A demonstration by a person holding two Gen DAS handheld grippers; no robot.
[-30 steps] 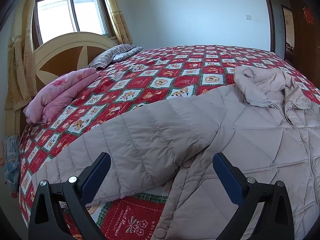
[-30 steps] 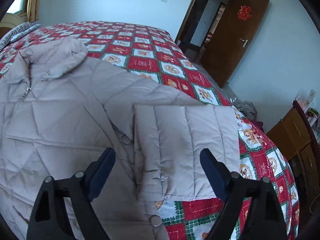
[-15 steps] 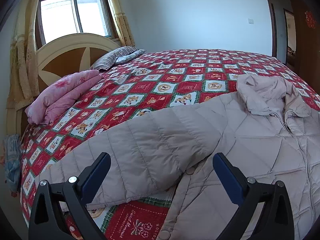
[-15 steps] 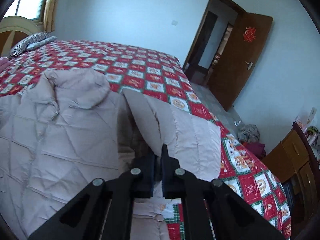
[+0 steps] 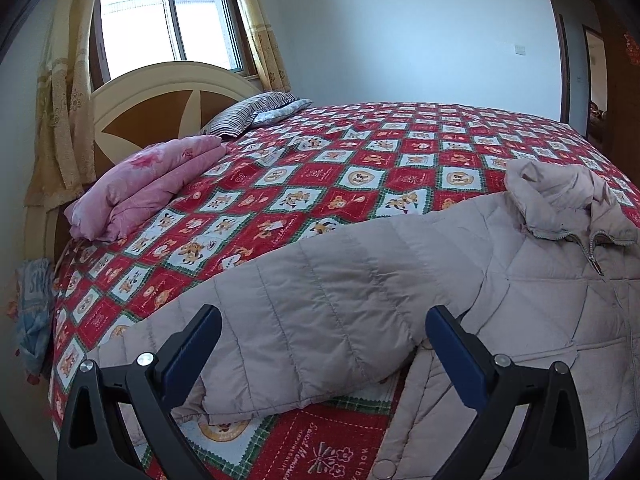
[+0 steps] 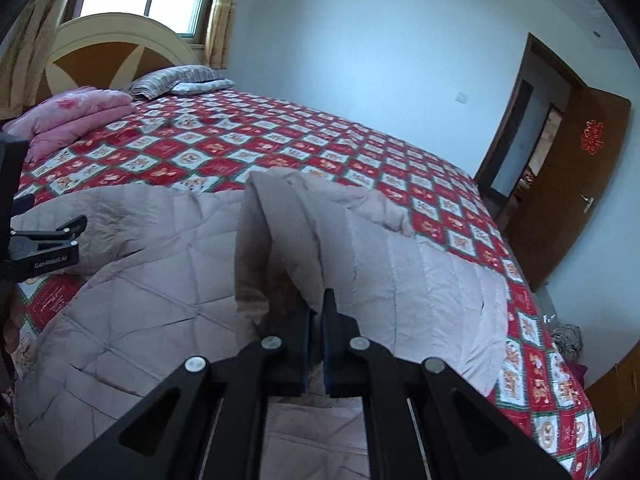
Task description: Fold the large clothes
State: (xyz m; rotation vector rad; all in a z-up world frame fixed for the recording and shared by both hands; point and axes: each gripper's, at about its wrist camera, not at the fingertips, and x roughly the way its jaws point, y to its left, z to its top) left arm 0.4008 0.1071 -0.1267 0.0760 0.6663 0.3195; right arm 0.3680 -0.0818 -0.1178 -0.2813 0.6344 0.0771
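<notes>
A large beige quilted jacket (image 5: 540, 304) lies front up on the bed, its hood toward the far side. In the left wrist view one sleeve (image 5: 320, 320) stretches out toward the near left, and my left gripper (image 5: 322, 334) hovers open just above its cuff end. In the right wrist view my right gripper (image 6: 316, 320) is shut on the other sleeve (image 6: 280, 220), which is lifted off the bed and stands up in a fold over the jacket's body (image 6: 160, 272). The left gripper (image 6: 44, 244) shows at the left edge there.
The bed wears a red patchwork quilt (image 5: 360, 172). A folded pink blanket (image 5: 148, 184) and a striped pillow (image 5: 248, 114) lie by the headboard (image 5: 160, 108). An open brown door (image 6: 568, 184) stands to the right, a wooden cabinet (image 6: 616, 392) beside the bed's corner.
My right gripper shut on the right sleeve's cuff end, then lifted it and carried it left over the jacket. The left gripper stayed open and drew back slightly.
</notes>
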